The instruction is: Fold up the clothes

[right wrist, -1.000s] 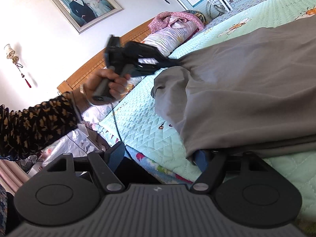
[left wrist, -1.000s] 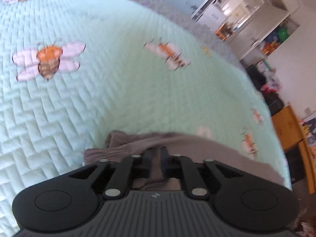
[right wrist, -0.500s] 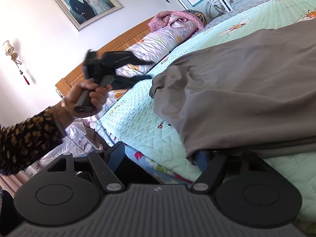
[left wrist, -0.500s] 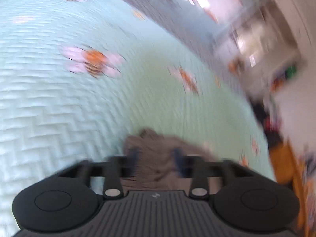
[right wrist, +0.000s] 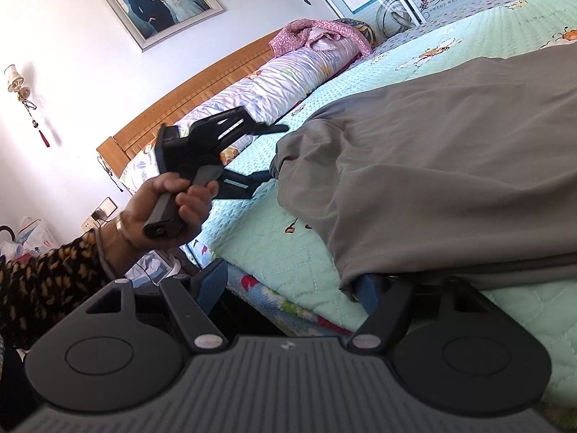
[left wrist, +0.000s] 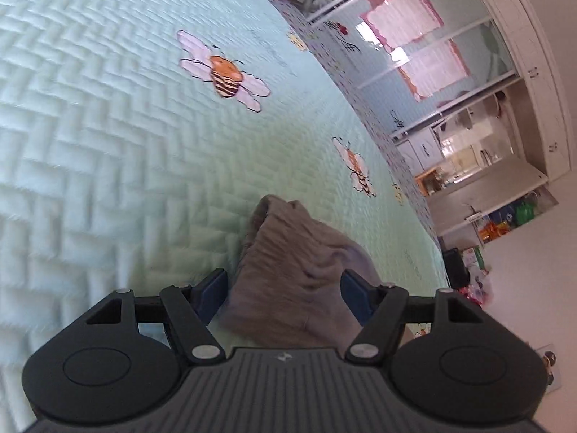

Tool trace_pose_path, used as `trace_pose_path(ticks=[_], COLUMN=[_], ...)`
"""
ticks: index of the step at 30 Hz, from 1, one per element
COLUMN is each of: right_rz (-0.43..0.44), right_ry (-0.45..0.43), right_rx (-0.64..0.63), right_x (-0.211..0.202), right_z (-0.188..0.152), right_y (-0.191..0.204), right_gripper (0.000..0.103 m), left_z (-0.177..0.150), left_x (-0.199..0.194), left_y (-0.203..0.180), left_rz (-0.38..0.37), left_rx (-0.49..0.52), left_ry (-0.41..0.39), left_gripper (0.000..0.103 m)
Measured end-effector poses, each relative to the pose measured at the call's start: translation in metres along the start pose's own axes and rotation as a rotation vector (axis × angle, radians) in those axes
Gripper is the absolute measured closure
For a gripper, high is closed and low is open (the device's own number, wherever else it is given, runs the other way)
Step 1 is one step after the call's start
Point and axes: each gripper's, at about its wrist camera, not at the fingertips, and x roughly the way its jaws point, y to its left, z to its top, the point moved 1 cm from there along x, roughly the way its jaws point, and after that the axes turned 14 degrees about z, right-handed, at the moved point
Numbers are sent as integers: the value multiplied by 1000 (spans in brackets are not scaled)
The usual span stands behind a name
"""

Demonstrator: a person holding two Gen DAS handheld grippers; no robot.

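One grey garment [right wrist: 450, 166] rumpled along bed [right wrist: 274, 238] edge | left hand-held gripper [left wrist: 285, 288] spread, released corner since earlier | right hand-held gripper [right wrist: 292, 285] spread

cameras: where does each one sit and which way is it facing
Left wrist: on the left gripper, facing across the green quilt toward glass doors; own open fingers straddle the grey garment.
Right wrist: on the right gripper, facing the headboard; shows the person's left hand.
Shared: garment, quilt, left gripper.
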Motion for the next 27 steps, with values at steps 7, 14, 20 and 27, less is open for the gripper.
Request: trace_pose_path(ticks=[7, 14, 20, 27], right_rz=[-109, -226, -204, -106], right_ry=[145, 292, 451, 448], right_rx=[122, 461, 494, 20], right_x=[8, -24, -34, 33], right_z=[31, 59, 72, 144], right_y=[15, 17, 50, 105], right_gripper=[23, 23, 23, 23], left_z=[16, 11, 17, 34], left_x=[11, 11, 28, 52], left_y=[-18, -31, -40, -42], left_rz=[-31, -51, -73, -112], left_rx=[143, 253, 327, 343], left_ry=[-20, -101, -69, 63], left_gripper=[32, 32, 32, 31])
